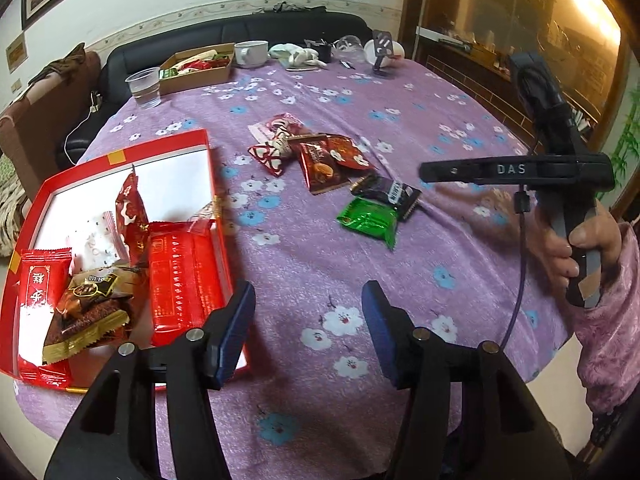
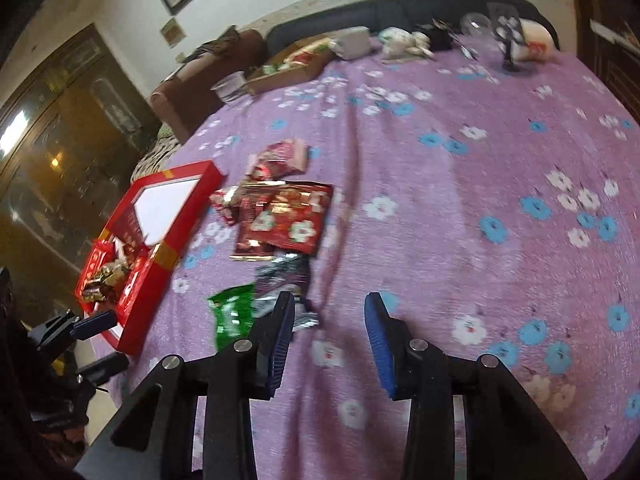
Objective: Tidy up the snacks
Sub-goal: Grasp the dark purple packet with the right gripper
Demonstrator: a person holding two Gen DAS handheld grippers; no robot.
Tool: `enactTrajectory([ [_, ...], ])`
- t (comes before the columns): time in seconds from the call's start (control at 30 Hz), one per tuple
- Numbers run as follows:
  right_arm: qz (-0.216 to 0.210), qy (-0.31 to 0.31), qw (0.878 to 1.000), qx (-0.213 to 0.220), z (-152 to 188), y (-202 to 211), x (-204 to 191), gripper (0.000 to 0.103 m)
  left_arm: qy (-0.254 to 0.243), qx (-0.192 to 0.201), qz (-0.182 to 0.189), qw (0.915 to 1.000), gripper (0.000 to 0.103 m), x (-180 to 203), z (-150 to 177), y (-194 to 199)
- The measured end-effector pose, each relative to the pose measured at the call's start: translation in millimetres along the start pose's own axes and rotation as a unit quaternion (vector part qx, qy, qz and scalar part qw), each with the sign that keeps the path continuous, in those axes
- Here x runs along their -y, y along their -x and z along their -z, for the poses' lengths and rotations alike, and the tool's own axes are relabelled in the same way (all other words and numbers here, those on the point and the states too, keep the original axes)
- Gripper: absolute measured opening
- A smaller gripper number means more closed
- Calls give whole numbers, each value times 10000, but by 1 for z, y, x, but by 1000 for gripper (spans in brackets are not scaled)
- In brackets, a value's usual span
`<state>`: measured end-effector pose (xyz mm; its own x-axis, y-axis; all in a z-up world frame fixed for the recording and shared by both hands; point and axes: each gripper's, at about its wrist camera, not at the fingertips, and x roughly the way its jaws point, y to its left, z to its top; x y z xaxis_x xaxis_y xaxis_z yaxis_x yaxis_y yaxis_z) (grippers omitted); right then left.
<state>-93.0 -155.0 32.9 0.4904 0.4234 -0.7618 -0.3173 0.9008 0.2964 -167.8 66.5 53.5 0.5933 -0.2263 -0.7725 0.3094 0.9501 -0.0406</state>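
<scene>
from the left wrist view: left claw (image 1: pixel 308 332) partly spread, nothing between the blue pads, hanging over bare purple cloth of the bench (image 1: pixel 320 264) just right of the red box (image 1: pixel 222 220). box already loaded with several wrapped snacks, its near right corner almost under the left pad. loose snacks ahead and to the right, well apart from this claw: green packet (image 1: pixel 370 222) nearest, lying askew, black packet (image 1: pixel 390 194) touching it just behind, then a cluster of red and brown packets (image 1: pixel 320 160) farther up the cloth. right claw's body seen side-on at the right edge, gripped by a hand (image 1: pixel 580 248); fingertips not visible here. from the right wrist view, somewhat blurred: right claw (image 2: pixel 330 336) partly spread, holding nothing, pads clear of the cloth. green packet (image 2: pixel 234 312) just left of the left finger (image 2: pixel 282 340), the dark crinkled packet (image 2: pixel 286 280) right at that finger's tip, whether touching cannot tell. red packets (image 2: pixel 284 220) straight ahead, farther off; red box (image 2: pixel 168 248) off to the left. by judgement, right claw far nearer the loose pile, so next pick probably the black or green packet, needing a small shift left and a drop.
</scene>
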Motion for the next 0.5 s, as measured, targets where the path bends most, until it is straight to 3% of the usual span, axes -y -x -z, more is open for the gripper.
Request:
enactTrajectory([
  [0.23,190,743,9970,-114,-6,-29,-38,39,83,-41,-22,10000,58,-3,3,0],
  [0.5,578,1292,9892,-389,-2,-56,-49,40,78,-136,-31,9999,58,-1,1,-6],
])
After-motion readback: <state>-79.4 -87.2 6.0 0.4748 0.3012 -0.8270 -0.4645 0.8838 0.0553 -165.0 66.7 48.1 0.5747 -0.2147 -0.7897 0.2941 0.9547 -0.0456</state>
